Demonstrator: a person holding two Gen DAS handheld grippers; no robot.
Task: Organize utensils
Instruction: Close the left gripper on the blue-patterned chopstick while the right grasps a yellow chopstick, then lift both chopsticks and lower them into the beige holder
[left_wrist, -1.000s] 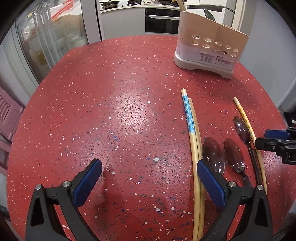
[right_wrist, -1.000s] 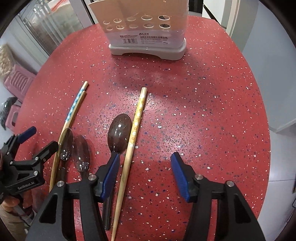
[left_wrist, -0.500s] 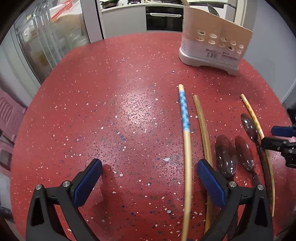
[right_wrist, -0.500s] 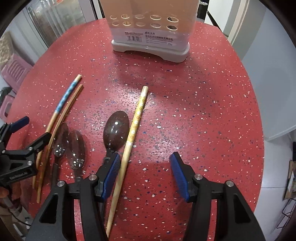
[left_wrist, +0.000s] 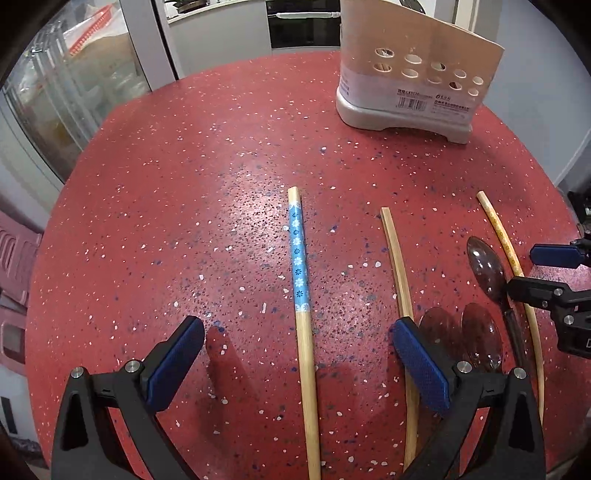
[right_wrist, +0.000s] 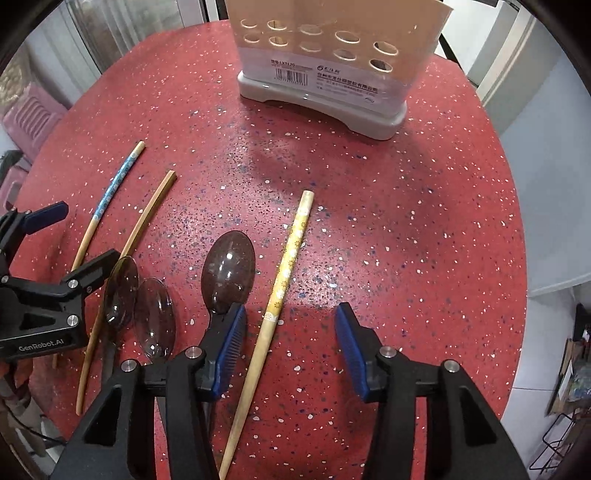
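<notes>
Blue-patterned chopstick now apart from plain chopstick, lower centre; left tongs open astride it, right tongs closing around yellow chopstick, untouched. Pick-up imminent.

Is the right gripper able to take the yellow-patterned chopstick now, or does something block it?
Probably yes. The yellow-patterned chopstick lies flat on the red table, already between the fingers of the right gripper, whose jaws are closing. Nothing covers it; the brown spoon lies just beside it.
</notes>
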